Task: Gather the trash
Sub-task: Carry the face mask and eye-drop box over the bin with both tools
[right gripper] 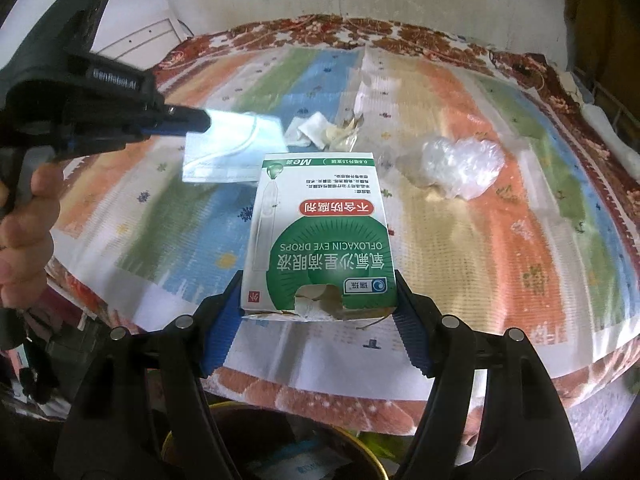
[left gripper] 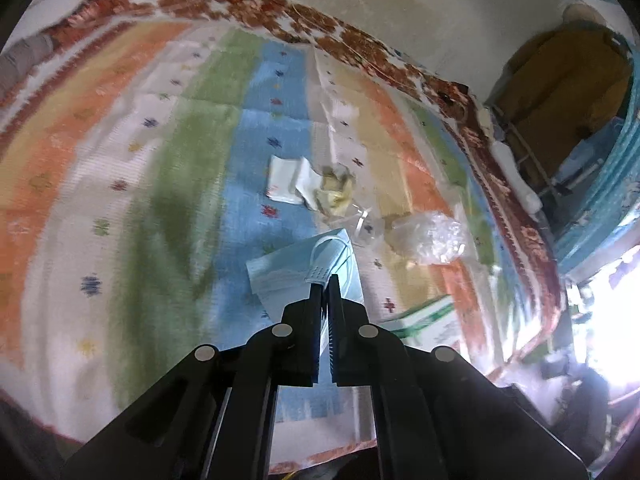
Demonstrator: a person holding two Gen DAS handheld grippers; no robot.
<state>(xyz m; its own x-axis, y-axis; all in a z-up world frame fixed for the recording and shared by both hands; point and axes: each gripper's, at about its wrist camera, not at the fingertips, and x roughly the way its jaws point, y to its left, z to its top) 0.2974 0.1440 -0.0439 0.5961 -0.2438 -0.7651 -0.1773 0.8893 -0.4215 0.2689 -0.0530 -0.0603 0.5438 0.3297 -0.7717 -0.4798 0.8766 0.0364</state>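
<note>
The left tool (left gripper: 325, 280) is closed tight on a light blue face mask (left gripper: 288, 276), with almost no gap between its two black fingers. The mask hangs from the fingertips, above the striped cloth (left gripper: 120, 184) that covers the worktop. In the right wrist view the same tool comes in from the left side, and the mask (right gripper: 234, 148) looks bright and a little blurred.

The right tool (right gripper: 319, 300) holds a green and white eye drops box (right gripper: 320, 236). Its blue ribbed pads (right gripper: 222, 320) press on the two sides of the box near the torn end. The box stands up from the fingers and its printed text appears upside down.

On the cloth lie more pieces of trash. A white crumpled tissue (left gripper: 290, 180) touches a yellowish crumpled wrapper (left gripper: 336, 192), just beyond the mask. To the right of them is a crumpled clear plastic bag (left gripper: 430, 238), a little apart from the others. In the right wrist view this bag (right gripper: 462, 168) lies on the cream stripe, to the right of the box.

Below the right tool, under the edge of the worktop, a round bin with a yellow rim (right gripper: 360, 452) is partly visible.
</note>
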